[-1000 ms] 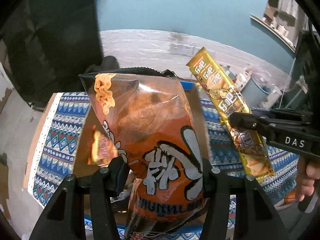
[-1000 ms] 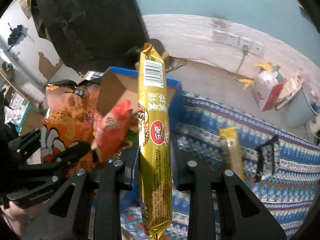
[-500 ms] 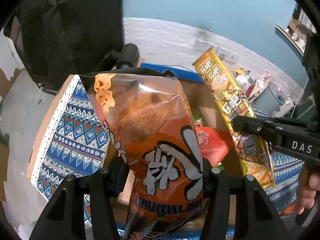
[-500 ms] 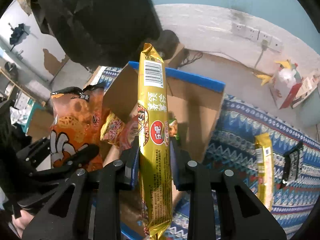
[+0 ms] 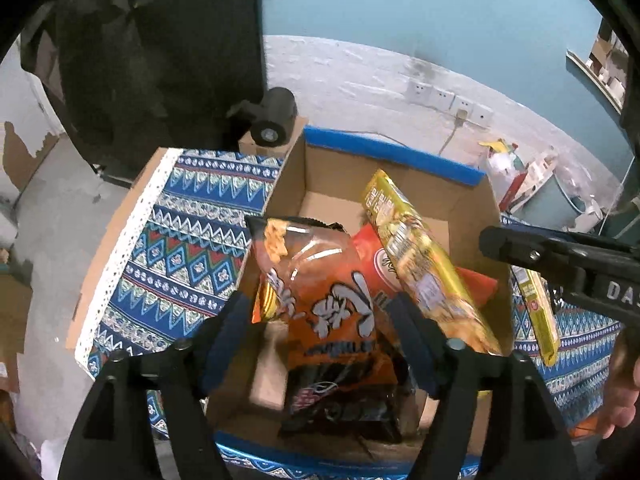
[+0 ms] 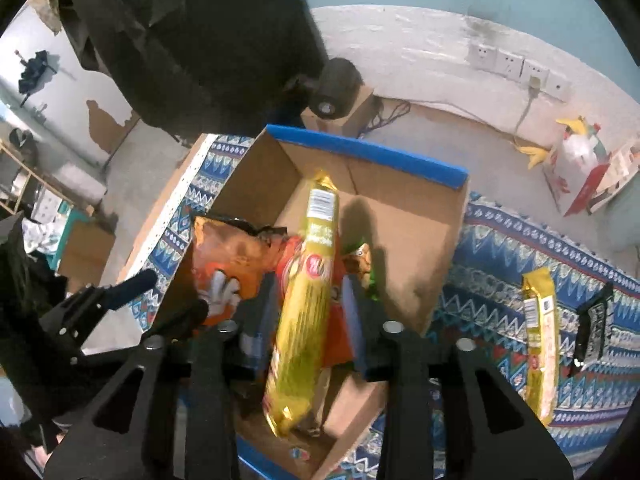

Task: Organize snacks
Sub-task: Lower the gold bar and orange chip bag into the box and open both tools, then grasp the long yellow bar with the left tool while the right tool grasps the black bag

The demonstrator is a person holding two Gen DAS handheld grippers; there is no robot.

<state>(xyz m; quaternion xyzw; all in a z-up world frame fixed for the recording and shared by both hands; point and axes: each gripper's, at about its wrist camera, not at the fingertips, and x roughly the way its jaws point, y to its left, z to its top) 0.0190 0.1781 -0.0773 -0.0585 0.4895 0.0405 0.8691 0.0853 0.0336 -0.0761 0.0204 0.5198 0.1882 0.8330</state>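
A teal wall over a whitewashed base with sockets stands behind my bench (image 5: pixel 192 216), which wears a blue zigzag-patterned cloth.

From my left wrist camera, the open cardboard box with blue-taped rim (image 5: pixel 384 152) sits on that cloth. My left claw (image 5: pixel 320 320) has just been opening; the orange crinkly chip bag with white lettering (image 5: pixel 320 300) lies between its jaws, but the pads stand clear of it, so I read it as released and dropping into the box. Under it lies a red snack packet (image 5: pixel 372 256). To the right, the long gold foil biscuit pack (image 5: pixel 420 264) slants down into the box, with one black finger of my right claw reaching in from the edge.

From my right wrist camera, my right claw (image 6: pixel 308 320) has likewise just been widening. The gold pack (image 6: pixel 308 300) is blurred between the jaws, free of the pads: let go. A small green-and-orange wrapper (image 6: pixel 364 264) peeks out beside it. Out on the cloth lie a second gold foil pack (image 6: pixel 540 344) and a black patterned packet (image 6: pixel 596 328), near each other.

By my judgement the job is well along: four snacks are in or entering the box, two left outside. Count: two gold packs, one orange bag, one red packet, one green wrapper, one black packet, one box.
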